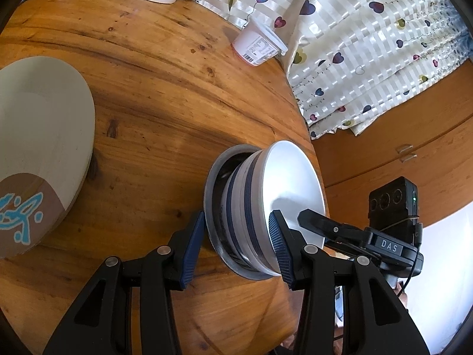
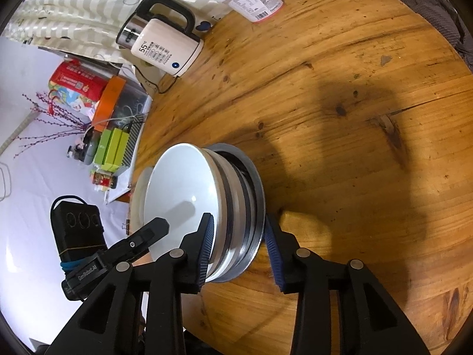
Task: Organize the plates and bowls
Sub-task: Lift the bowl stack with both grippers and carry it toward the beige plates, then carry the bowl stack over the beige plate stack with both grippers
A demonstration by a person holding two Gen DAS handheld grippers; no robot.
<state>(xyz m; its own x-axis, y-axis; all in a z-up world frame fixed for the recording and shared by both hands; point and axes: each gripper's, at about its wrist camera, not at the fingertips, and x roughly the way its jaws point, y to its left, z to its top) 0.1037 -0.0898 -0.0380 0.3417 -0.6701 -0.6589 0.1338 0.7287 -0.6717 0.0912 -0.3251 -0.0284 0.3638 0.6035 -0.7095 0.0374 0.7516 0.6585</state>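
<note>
A stack of nested bowls (image 1: 254,207) sits on a metal plate (image 1: 211,207) on the round wooden table (image 1: 162,88); the top bowl is white inside. My left gripper (image 1: 236,239) is open, its blue pads either side of the stack's rim. In the right wrist view the same stack (image 2: 207,204) sits between the open fingers of my right gripper (image 2: 239,248), from the opposite side. A large cream plate (image 1: 38,148) with a brown and blue pattern lies at the left of the table.
A white electric kettle (image 2: 165,44) and a plastic tub (image 2: 257,0) stand at the table's far edge. A heart-patterned curtain (image 1: 369,44) hangs behind. Boxes and clutter (image 2: 97,112) lie on a white surface beside the table. The stack is near the table edge.
</note>
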